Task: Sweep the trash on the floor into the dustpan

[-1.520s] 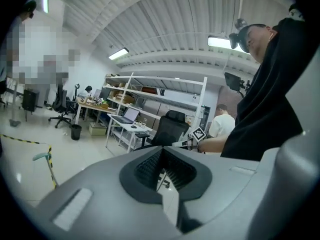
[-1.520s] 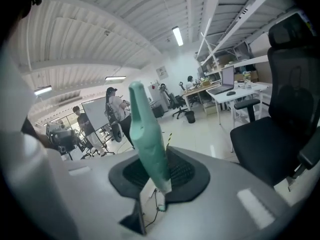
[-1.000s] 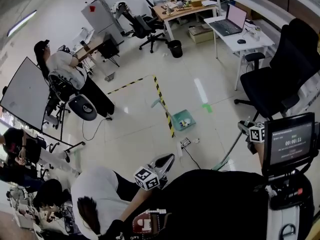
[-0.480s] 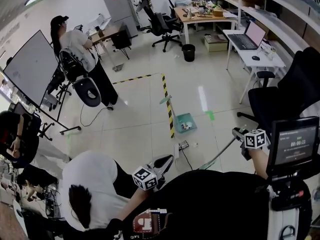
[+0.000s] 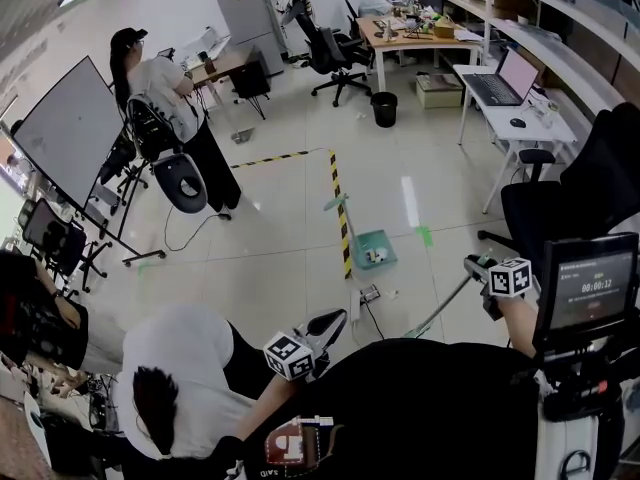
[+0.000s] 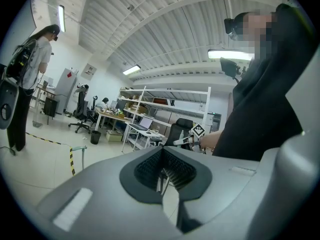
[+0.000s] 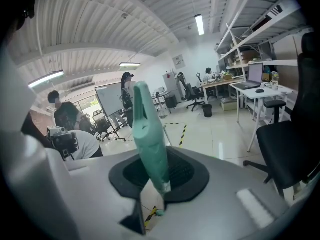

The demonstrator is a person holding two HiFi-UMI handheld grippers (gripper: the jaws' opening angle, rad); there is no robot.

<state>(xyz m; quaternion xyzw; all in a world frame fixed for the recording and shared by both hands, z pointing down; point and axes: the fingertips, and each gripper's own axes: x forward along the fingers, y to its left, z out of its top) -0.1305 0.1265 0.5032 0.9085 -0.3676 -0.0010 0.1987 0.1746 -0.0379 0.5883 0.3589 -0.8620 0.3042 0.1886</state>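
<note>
Dustpan (image 5: pixel 372 250): 1, teal, flat on the tiled floor (image 5: pixel 290 258) just right of the yellow-black tape line (image 5: pixel 340 213), its upright handle beside the tape. Pale trash (image 5: pixel 378 256) lies inside the pan; the pieces are too small to count. Loose on the floor nearer the wearer: 1 small dark-and-white object (image 5: pixel 370 293) and 1 pale scrap (image 5: pixel 392 289) just beside it, both apart from the pan. Broom handle (image 5: pixel 445 306): 1, slanting down-left from the right gripper (image 5: pixel 482 268). Its lower end passes behind the wearer's dark top, so the head is not seen. In the right gripper view the jaws are clamped on the teal grip of that handle, which stands up tilted between them. Left gripper (image 5: pixel 330 323): low over the floor, well short of the dustpan. In the left gripper view its jaws are drawn almost together, with nothing gripped. Marker cubes: 2, one per gripper. Other persons: 4, being 1 standing by the whiteboard (image 5: pixel 65 133), 1 seated at the far worktop (image 5: pixel 420 36), 1 in a white shirt (image 5: pixel 165 368) bent low just left of the left gripper, and 1 at the left edge. Also 1 laptop (image 5: pixel 505 78) open on the white worktop (image 5: pixel 520 103) and 1 black bin (image 5: pixel 385 108) on the floor.
</note>
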